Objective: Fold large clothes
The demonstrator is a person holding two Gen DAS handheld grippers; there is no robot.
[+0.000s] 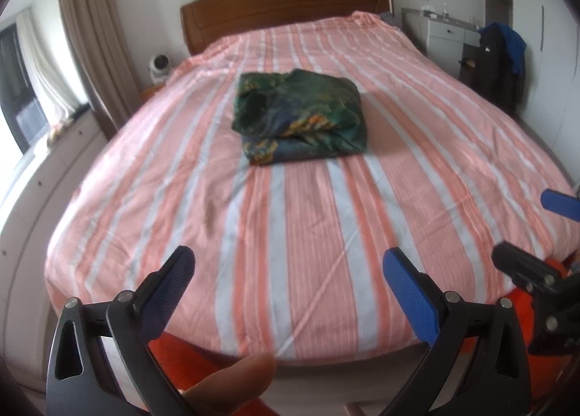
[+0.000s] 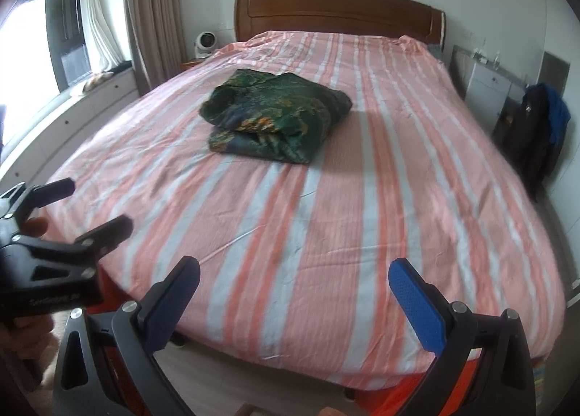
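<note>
I am holding the left hand-held gripper at the foot of the bed, its jaws spread wide and gripping nothing. I am holding the right hand-held gripper just beside it, likewise spread and empty; each is appearing at the edge of the other's view. Well ahead of both, lying on the striped cover near the middle of the mattress, is the garment, a dark green patterned cloth folded into a compact, layered rectangle, slightly left of the right gripper's line of sight. I judge the folding to be essentially complete: the bundle is resting alone, untouched, and both grippers are standing clear of it, probably so that it is not disturbed. Beyond the bed a wooden headboard is showing. Faint lettering on the left gripper's body, seen in the right wrist view, is too blurred to read; no other writing is legible.
</note>
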